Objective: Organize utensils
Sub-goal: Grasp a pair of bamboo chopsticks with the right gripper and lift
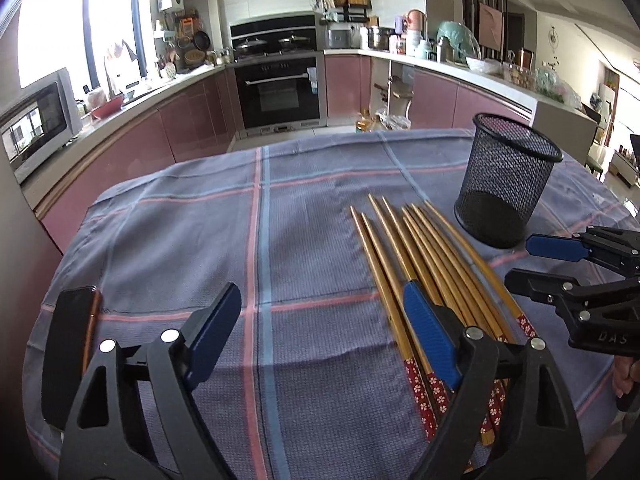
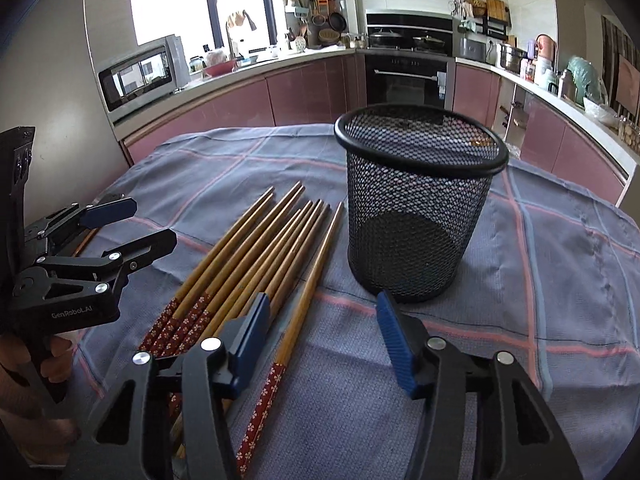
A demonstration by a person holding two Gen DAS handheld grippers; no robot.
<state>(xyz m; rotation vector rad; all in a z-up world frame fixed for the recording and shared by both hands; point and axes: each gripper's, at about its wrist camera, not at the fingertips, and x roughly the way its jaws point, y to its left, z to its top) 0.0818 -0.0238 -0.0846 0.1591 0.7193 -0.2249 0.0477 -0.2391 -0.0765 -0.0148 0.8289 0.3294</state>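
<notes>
Right gripper (image 2: 324,332) fingers spread, empty; chopsticks (image 2: 256,256) beside upright mesh cup (image 2: 416,208) on plaid cloth (image 2: 560,264).

The left side of the surface (image 1: 168,240) is bare cloth, so a claw can pass there. The chopsticks (image 1: 424,264) lie side by side just beside the black mesh cup (image 1: 508,184), which stands upright and blocks the way on the right. The cup's top is wide open.
</notes>
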